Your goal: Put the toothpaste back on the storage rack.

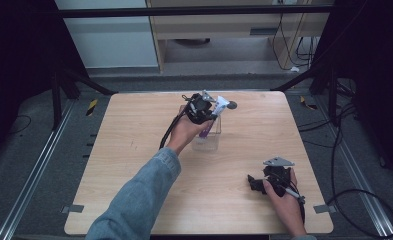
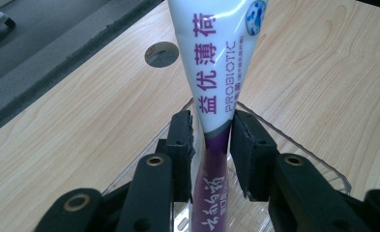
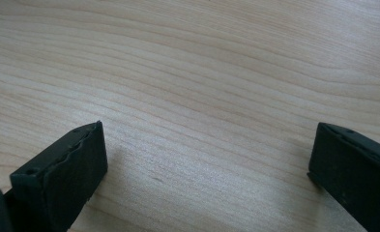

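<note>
We start with the pale wood-grain table (image 1: 134, 165), bare but for a round cable hole (image 2: 161, 53) near its far edge. On it, toward the far middle, stands the clear plastic box (image 1: 207, 141), open at the top. Over it we have the left gripper (image 2: 211, 140), jaws clamped on a white-and-purple toothpaste tube (image 2: 217, 67) right where white turns to purple, the tube's purple end down inside the box and its white end slanting up toward the far edge.

The job in hand, as we read it, is seating that tube in the box (or lifting it clear, we cannot say which). Done well, we keep the squeeze light so the soft tube does not buckle, and move along the tube's own slant so it does not snag the thin wall.

The right gripper (image 1: 264, 184) rests low at the near right corner, well apart, jaws wide with nothing between.

The left gripper view gives us the print and grip line; the high view gives the tilt.
</note>
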The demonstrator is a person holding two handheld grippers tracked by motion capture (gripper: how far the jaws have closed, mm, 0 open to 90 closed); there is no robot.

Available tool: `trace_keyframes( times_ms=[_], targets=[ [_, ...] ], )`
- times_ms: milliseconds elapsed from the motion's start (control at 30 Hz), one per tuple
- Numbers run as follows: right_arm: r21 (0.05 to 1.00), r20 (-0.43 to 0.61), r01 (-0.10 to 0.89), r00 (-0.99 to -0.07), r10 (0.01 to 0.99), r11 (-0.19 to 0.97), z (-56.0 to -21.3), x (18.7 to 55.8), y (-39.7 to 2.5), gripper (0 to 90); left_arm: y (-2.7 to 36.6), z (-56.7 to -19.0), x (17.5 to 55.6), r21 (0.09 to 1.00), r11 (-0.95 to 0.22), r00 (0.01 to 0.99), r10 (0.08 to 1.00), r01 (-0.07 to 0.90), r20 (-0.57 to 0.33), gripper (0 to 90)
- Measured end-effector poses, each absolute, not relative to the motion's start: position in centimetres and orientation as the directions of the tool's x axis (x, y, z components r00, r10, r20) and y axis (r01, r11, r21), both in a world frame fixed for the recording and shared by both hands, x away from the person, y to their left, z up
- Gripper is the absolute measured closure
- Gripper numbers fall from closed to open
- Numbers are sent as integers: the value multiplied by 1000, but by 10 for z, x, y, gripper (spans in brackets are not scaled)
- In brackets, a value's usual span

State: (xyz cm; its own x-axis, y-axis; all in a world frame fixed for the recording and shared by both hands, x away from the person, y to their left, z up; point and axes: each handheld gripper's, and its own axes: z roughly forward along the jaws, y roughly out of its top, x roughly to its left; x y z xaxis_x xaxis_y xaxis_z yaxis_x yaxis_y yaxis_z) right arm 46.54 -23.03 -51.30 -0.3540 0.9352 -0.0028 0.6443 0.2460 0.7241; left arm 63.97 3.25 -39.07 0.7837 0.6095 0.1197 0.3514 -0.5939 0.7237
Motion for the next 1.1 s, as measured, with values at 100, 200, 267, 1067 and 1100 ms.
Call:
trace_keyframes(
  times_ms=[100, 200, 267, 1067, 1100],
  targets=[
    [724, -2, 645, -353, 936, 245, -513, 465, -230, 3, 32, -391, 638, 720, -606, 782, 607, 339, 143, 664],
    [724, -3, 644, -354, 935, 246, -513, 465, -230, 3, 32, -391, 636, 717, -616, 777, 606, 327, 167, 644],
    [724, 0, 646, -353, 936, 244, -513, 465, -230, 3, 33, -389, 634, 720, -614, 777, 606, 323, 168, 637],
    [723, 2, 647, -353, 936, 242, -513, 465, -230, 3, 39, -378, 619, 721, -618, 779, 602, 314, 176, 387],
    [723, 2, 647, -353, 936, 242, -513, 465, -230, 3, 40, -378, 618, 720, -617, 778, 603, 317, 174, 379]
  ],
)
